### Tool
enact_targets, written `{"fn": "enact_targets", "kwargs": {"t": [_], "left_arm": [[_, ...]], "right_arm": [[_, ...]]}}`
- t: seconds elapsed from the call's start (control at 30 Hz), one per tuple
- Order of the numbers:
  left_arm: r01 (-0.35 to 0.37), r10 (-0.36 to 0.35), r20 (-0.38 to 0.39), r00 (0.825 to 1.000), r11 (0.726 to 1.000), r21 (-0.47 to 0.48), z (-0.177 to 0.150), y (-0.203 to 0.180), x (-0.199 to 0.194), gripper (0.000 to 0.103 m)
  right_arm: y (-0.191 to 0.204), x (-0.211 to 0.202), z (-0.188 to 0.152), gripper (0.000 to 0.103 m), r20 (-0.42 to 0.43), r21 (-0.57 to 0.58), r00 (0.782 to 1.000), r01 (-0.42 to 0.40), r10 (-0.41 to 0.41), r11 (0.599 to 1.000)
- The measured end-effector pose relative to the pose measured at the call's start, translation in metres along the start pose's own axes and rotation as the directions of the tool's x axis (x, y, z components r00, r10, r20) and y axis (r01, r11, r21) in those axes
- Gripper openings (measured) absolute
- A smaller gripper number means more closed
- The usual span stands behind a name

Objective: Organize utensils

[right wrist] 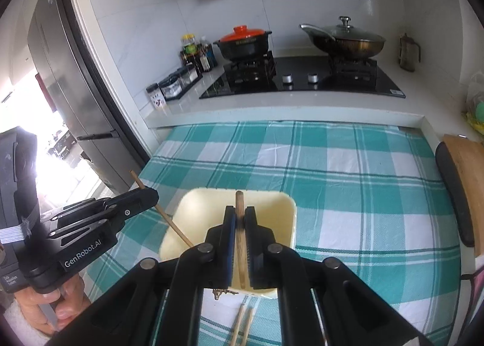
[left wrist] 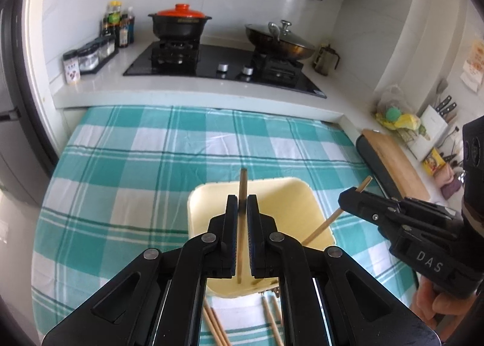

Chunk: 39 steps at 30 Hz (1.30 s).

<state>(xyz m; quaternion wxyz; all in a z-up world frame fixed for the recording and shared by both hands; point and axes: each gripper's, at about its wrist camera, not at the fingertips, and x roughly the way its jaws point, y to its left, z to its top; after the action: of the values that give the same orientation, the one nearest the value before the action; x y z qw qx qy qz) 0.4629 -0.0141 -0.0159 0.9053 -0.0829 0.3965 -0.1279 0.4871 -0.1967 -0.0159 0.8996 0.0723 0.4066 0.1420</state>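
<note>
A pale yellow tray (left wrist: 290, 200) (right wrist: 272, 209) lies on the teal checked cloth. My left gripper (left wrist: 242, 203) hangs over it, shut on a wooden chopstick (left wrist: 243, 182) that points forward between the pads. In the right wrist view this gripper (right wrist: 152, 193) comes in from the left, its chopstick (right wrist: 174, 223) slanting down over the tray. My right gripper (right wrist: 240, 212) is shut on a second chopstick (right wrist: 239, 199), also above the tray. The left wrist view shows it (left wrist: 348, 194) at the right, with its chopstick (left wrist: 325, 225) slanting down. Several loose chopsticks (left wrist: 216, 327) (right wrist: 243, 324) lie on the cloth in front of the tray.
Behind the cloth a raised white counter (left wrist: 211, 91) carries a gas hob with a red-lidded pot (left wrist: 180, 20) and a lidded wok (left wrist: 279, 38). Condiment bottles (left wrist: 118, 25) stand at its left. A wooden cutting board (left wrist: 396, 161) lies to the right, a fridge (right wrist: 69, 79) to the left.
</note>
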Motion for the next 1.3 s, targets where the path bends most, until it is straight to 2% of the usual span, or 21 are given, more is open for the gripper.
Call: {"fn": "enact_targets", "kwargs": {"t": [0.07,0.13,0.2,0.3,0.4,0.5,0.6,0.67,0.73,0.8,0.87,0.9,0.93,1.1,1.17,1.3], "left_arm": [[0.015,-0.015,-0.008,1.000,1.000,-0.014,-0.002,0.002,-0.005,0.026],[0.008,-0.008,0.016,1.000,1.000,0.003,-0.009,0.002,-0.020,0.058],[0.005,-0.007,0.042,0.999,0.999,0.037,-0.022,0.004,-0.039,0.070],[-0.003,0.001,0.021,1.000,0.997,0.083,-0.056,0.012,-0.062,0.079],[-0.022,0.023,-0.005,1.000,0.995,0.097,-0.106,0.030,-0.076,0.089],[-0.087,0.090,-0.021,0.996,0.993,0.085,-0.164,0.053,-0.076,0.090],[-0.157,0.160,-0.065,0.985,0.987,0.043,-0.217,0.077,-0.060,0.090],[-0.213,0.214,-0.112,0.970,0.977,0.026,-0.240,0.089,-0.044,0.090],[-0.241,0.241,-0.125,0.962,0.970,0.018,-0.253,0.095,-0.033,0.089],[-0.283,0.286,-0.096,0.953,0.958,0.038,-0.256,0.094,-0.028,0.090],[-0.276,0.279,-0.104,0.955,0.960,0.046,-0.255,0.091,-0.025,0.094],[-0.270,0.274,-0.113,0.955,0.962,0.049,-0.255,0.091,-0.023,0.100],[-0.270,0.276,-0.126,0.953,0.961,0.064,-0.255,0.089,-0.019,0.103],[-0.300,0.303,-0.116,0.946,0.953,0.041,-0.261,0.089,-0.022,0.103],[-0.287,0.288,-0.121,0.950,0.958,0.028,-0.260,0.093,-0.021,0.103],[-0.303,0.304,-0.118,0.945,0.953,0.020,-0.261,0.091,-0.022,0.103]], "right_arm": [[0.001,-0.003,-0.003,0.013,0.025,-0.002,1.000,0.013,-0.013,1.000],[0.000,-0.017,-0.007,0.036,0.060,0.011,0.998,-0.008,0.007,1.000],[-0.002,-0.037,-0.014,0.040,0.096,0.009,0.995,-0.009,0.008,1.000],[-0.007,-0.068,-0.037,0.041,0.124,-0.015,0.992,0.011,-0.009,1.000],[-0.023,-0.092,-0.081,0.048,0.119,-0.025,0.992,0.044,-0.040,0.999],[-0.045,-0.102,-0.145,0.051,0.094,-0.021,0.988,0.125,-0.122,0.992],[-0.073,-0.096,-0.211,0.051,0.028,0.023,0.982,0.185,-0.186,0.982],[-0.090,-0.087,-0.247,0.051,-0.019,0.045,0.967,0.254,-0.253,0.966],[-0.101,-0.079,-0.270,0.051,-0.047,0.043,0.947,0.319,-0.317,0.947],[-0.109,-0.072,-0.282,0.051,-0.059,0.049,0.939,0.341,-0.338,0.939],[-0.113,-0.064,-0.290,0.051,-0.073,0.038,0.927,0.370,-0.367,0.928],[-0.114,-0.060,-0.292,0.051,-0.074,0.038,0.925,0.376,-0.372,0.926],[-0.115,-0.058,-0.294,0.051,-0.072,0.042,0.927,0.372,-0.368,0.927],[-0.124,-0.060,-0.295,0.063,-0.075,0.088,0.930,0.366,-0.360,0.927],[-0.121,-0.058,-0.295,0.067,-0.080,0.076,0.929,0.367,-0.361,0.927],[-0.121,-0.057,-0.294,0.069,-0.082,0.069,0.927,0.373,-0.367,0.925]]}}
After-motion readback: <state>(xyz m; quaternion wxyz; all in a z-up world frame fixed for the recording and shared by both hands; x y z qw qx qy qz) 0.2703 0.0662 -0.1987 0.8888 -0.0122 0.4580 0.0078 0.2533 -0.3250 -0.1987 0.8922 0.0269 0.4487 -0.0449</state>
